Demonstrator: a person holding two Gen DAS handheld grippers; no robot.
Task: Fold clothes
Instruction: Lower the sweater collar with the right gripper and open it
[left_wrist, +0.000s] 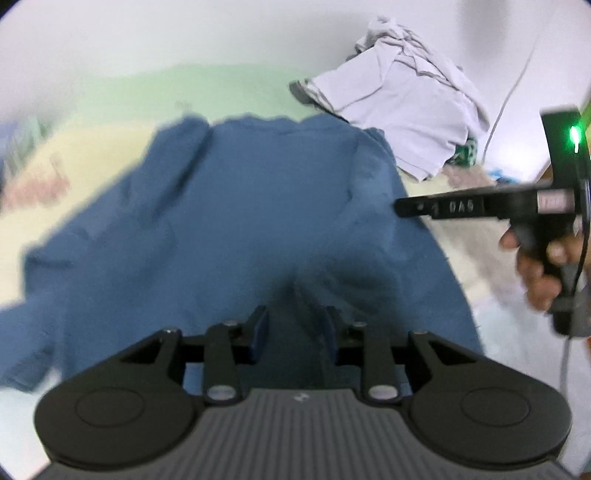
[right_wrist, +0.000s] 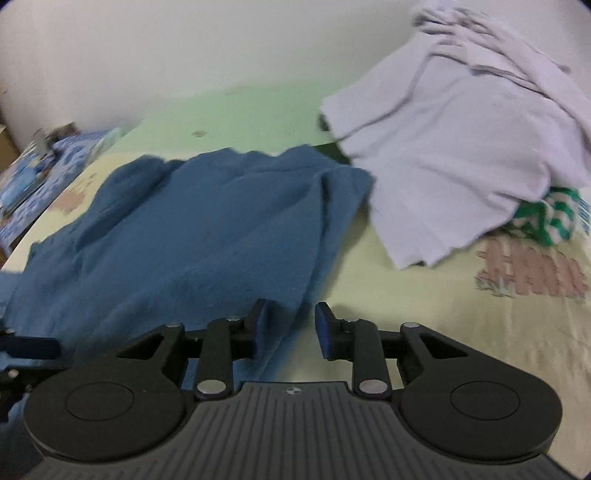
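Note:
A blue garment lies spread on the bed, and it also shows in the right wrist view. My left gripper is open, low over the near middle of the garment, with nothing between its fingers. My right gripper is open at the garment's near right edge, with the cloth edge lying between its fingers. The right gripper also shows from the side in the left wrist view, held by a hand beside the garment's right edge.
A pile of pale lilac clothes lies at the far right of the bed, with a green and white item under it. A blue patterned item lies at the left edge. A white wall stands behind.

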